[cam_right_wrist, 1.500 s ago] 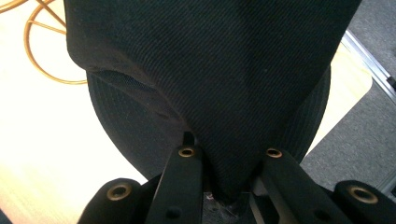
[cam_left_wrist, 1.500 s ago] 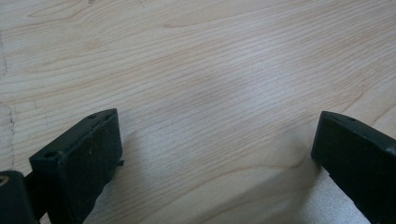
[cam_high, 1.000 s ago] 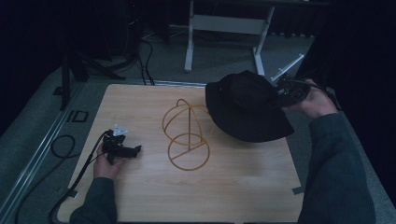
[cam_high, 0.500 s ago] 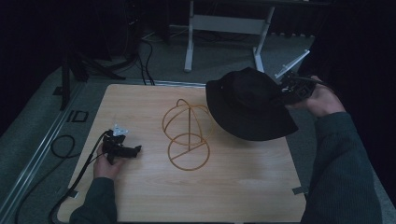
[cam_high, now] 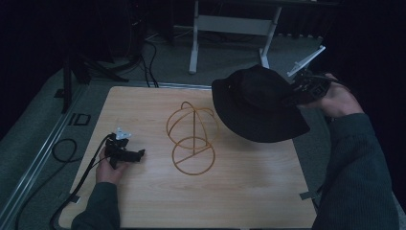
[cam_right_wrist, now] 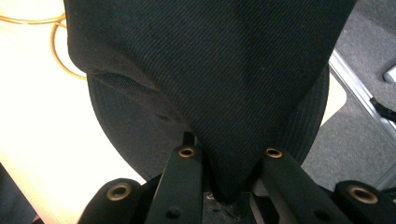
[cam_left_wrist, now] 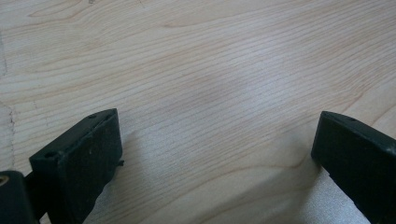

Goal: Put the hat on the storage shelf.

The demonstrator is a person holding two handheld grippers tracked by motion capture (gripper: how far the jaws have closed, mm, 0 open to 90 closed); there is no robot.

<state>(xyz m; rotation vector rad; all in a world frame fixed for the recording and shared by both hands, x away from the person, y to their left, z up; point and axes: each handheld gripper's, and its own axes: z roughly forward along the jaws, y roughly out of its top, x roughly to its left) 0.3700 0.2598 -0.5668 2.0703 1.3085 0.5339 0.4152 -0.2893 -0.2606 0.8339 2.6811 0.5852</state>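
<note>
Over the far right of the bench: the black bucket hat (cam_high: 258, 103) hung in the air, tilted, its brim reaching past the bench's right edge.
Right claw (cam_high: 306, 88): closed tight on a bunched fold of the hat's cloth; in the right gripper view the fabric was pinched between the two jaws (cam_right_wrist: 229, 172) and the hat draped away from them.
Hat stand: the gold wire hat stand (cam_high: 192, 136) stood upright at mid-bench, its dome frame just left of the hat, the two apart as far as the high view showed.
Left claw (cam_high: 128, 154): rested on the bench near its left edge, jaws spread wide with nothing between them, plain wood showing across the gap (cam_left_wrist: 215, 154).
Bench (cam_high: 249, 191): light wood, the near half bare.
Floor beyond: a white frame stand (cam_high: 230, 24) on grey carpet, far from the bench.
</note>
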